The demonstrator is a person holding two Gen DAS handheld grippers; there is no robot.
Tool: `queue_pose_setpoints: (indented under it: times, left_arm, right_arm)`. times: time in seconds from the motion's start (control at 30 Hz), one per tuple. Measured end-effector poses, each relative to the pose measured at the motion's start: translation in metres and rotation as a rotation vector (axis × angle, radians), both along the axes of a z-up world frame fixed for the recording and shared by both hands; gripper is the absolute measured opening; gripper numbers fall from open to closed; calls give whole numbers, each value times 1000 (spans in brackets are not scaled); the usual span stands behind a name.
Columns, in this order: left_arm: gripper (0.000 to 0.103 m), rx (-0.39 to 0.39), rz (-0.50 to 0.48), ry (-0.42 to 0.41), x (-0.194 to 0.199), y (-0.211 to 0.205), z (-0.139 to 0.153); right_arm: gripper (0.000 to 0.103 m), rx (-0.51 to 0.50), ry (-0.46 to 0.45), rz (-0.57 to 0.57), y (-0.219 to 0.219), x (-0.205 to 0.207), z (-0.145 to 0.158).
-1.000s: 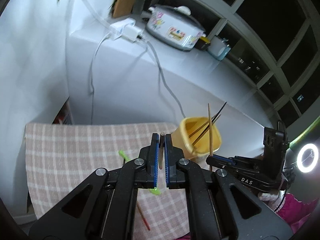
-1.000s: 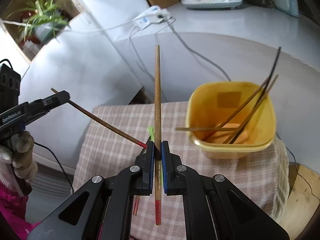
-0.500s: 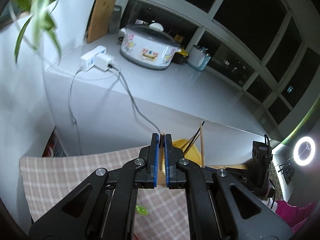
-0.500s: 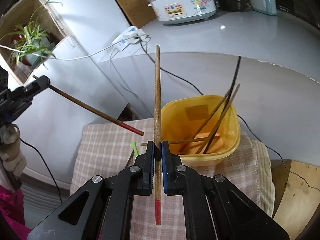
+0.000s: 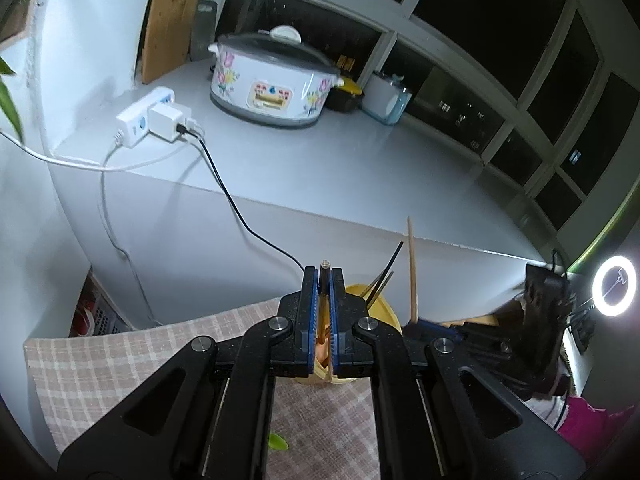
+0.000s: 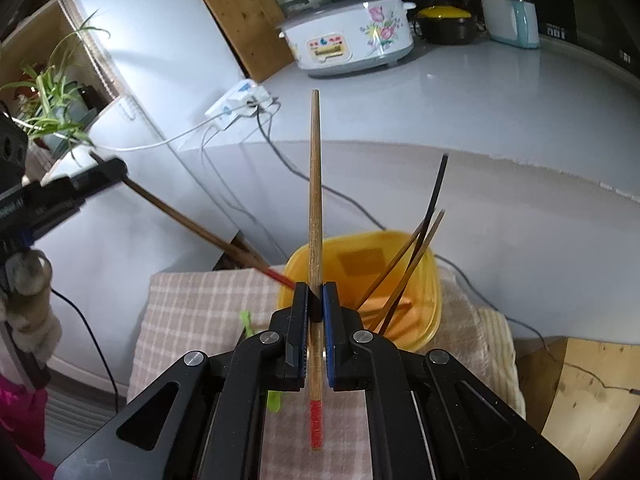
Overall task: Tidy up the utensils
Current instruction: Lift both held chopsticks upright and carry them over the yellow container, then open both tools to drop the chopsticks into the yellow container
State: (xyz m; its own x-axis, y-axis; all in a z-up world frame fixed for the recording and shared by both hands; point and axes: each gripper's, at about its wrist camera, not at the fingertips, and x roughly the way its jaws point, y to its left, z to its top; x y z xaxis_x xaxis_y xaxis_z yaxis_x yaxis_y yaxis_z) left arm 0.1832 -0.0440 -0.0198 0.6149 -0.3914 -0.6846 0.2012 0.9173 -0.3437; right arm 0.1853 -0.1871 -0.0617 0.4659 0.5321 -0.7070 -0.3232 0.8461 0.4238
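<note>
Both pairs of fingers are pinched on chopsticks. At the bottom centre of the right wrist view, the right gripper (image 6: 316, 312) clamps a light wooden chopstick (image 6: 315, 184) that stands upright, its red end below the jaws. In the left wrist view the left gripper (image 5: 325, 300) is pressed shut on a darker chopstick (image 5: 325, 268), seen end-on at the fingertips.

Over the last second both hands have swung toward the yellow tub (image 6: 360, 256). A second ago the tub sat off to the right of the left camera's centre; now it lies straight behind those jaws, mostly hidden. In the right view the dark chopstick's red tip (image 6: 280, 276), earlier over the checked cloth (image 6: 192, 312) at left, now reaches the tub's left rim. So delivery looks close: both sticks seem lined up for dropping in.

Several chopsticks (image 6: 416, 248) already lean in the tub toward the right wall and could deflect newcomers. The two held sticks nearly cross at the rim, so they may knock each other. A small green item (image 6: 248, 320) lies on the cloth. A rice cooker (image 6: 348, 36) and power strip (image 6: 236, 100) sit well apart on the counter.
</note>
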Motion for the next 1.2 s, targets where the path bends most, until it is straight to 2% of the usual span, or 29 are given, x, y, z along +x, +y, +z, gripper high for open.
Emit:
queue_pose_setpoints:
  times: [0.27,0.67,1.2]
  left_arm:
    - [3,8,2,50,9,-6,-20]
    - [3,-1,12,88,11,-9,-31]
    - [3,-5,10,124,15,-12,-44]
  right_arm:
    - [6,-27,-41,-27,1,26,-2]
    - [6,-91,-62,-74,4,63,-20]
    - [6,-117,-90,-70,11,72,-33]
